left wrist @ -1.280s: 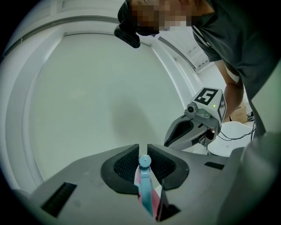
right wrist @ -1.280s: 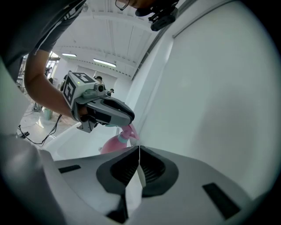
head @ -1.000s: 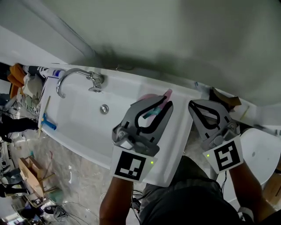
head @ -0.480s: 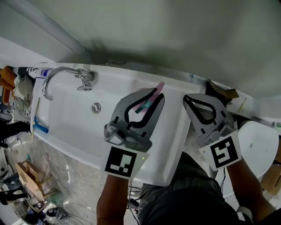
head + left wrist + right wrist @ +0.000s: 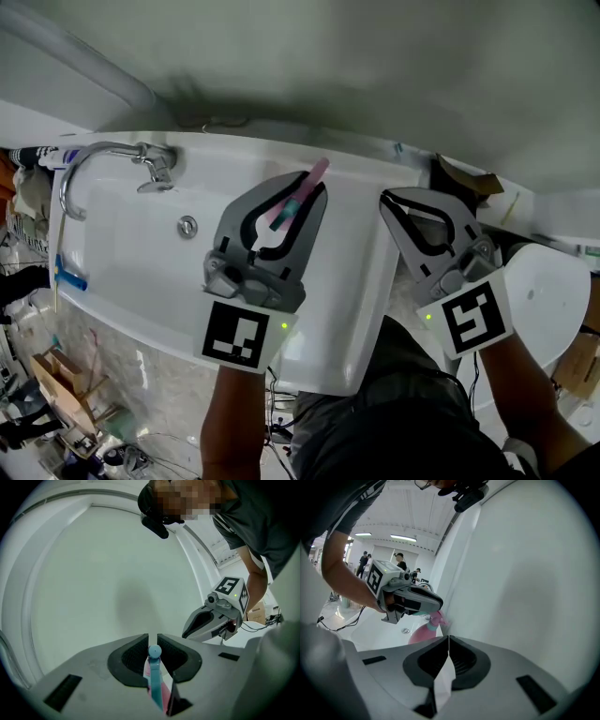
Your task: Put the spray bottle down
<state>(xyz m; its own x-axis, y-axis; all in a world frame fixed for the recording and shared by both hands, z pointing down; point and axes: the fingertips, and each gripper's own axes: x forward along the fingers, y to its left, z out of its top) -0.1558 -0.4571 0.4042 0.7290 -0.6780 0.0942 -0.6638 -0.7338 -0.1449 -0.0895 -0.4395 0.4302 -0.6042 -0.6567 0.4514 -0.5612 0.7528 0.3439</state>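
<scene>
The spray bottle point(image 5: 298, 195) has a pink body and a teal collar, and my left gripper point(image 5: 316, 186) is shut on it above the right part of the white sink point(image 5: 131, 253). In the left gripper view its teal part point(image 5: 154, 651) sticks up between the jaws of the left gripper point(image 5: 153, 637). In the right gripper view the bottle point(image 5: 423, 632) hangs below the left gripper point(image 5: 438, 605), near the wall. My right gripper point(image 5: 386, 199) is to its right, jaws together point(image 5: 449, 638); a white patch shows behind the tips.
A chrome faucet point(image 5: 105, 157) and a drain point(image 5: 188, 225) are at the sink's left. A tube point(image 5: 45, 156) lies at the far left rim, a blue item point(image 5: 67, 277) on the front edge. A cardboard box point(image 5: 467, 180) and a white toilet point(image 5: 548, 300) are at the right.
The head view has shifted, so sink and grippers sit further left in the picture. The left gripper still holds the bottle over the same part of the sink; the right stays shut.
</scene>
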